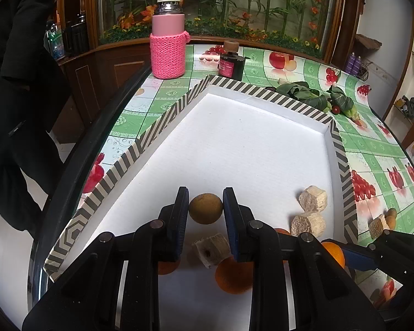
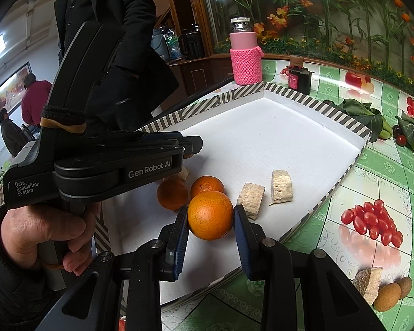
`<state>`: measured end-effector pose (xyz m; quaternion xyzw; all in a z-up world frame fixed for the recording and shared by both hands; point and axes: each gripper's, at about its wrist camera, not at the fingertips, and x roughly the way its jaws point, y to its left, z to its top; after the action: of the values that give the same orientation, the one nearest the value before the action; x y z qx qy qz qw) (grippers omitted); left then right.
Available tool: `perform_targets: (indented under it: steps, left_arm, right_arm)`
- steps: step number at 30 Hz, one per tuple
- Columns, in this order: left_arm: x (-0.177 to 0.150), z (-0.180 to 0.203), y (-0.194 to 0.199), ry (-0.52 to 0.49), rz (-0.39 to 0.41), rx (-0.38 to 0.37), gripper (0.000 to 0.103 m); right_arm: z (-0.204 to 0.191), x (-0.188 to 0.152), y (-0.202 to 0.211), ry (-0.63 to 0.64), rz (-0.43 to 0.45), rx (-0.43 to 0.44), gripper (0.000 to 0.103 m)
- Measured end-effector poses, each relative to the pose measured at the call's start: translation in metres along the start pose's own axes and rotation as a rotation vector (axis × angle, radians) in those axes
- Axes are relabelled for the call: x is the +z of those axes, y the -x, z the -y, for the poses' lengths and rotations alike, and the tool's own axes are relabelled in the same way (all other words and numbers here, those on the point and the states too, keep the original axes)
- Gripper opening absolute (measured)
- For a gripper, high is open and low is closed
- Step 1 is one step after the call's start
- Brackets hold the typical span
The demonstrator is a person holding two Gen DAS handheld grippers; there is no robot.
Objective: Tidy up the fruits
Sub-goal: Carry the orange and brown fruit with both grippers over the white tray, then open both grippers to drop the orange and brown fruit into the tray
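Left wrist view — left hand-held gripper (image 1: 206, 209) pinches a brown fruit (image 1: 206, 208) over the tray (image 1: 262, 149).

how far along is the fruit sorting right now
Done: two oranges and pale sugarcane chunks lie in the striped-rim white tray. In hand: left gripper holds a brown round longan, right gripper an orange tangerine. Left: two brown fruits and one chunk on the tablecloth.

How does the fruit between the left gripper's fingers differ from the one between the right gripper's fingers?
The brown fruit in the left gripper is dull olive-brown; the orange in the right gripper is bright and glossy. The brown fruit looks smaller than the orange, judging by how each fills its jaws. Both are round, are clamped between the fingers, and are over the white tray.
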<state>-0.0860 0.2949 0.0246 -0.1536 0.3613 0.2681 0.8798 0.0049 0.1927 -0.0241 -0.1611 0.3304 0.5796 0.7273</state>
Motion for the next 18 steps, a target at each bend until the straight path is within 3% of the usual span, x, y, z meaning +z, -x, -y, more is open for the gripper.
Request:
perform_targets:
  steps: [18]
  left_arm:
    - [0.0008,-0.0042,-0.0028,0.022,-0.017,0.005,0.025]
  right_arm:
    - [0.0021,0.0004,0.0007,-0.012,0.004,0.021,0.034]
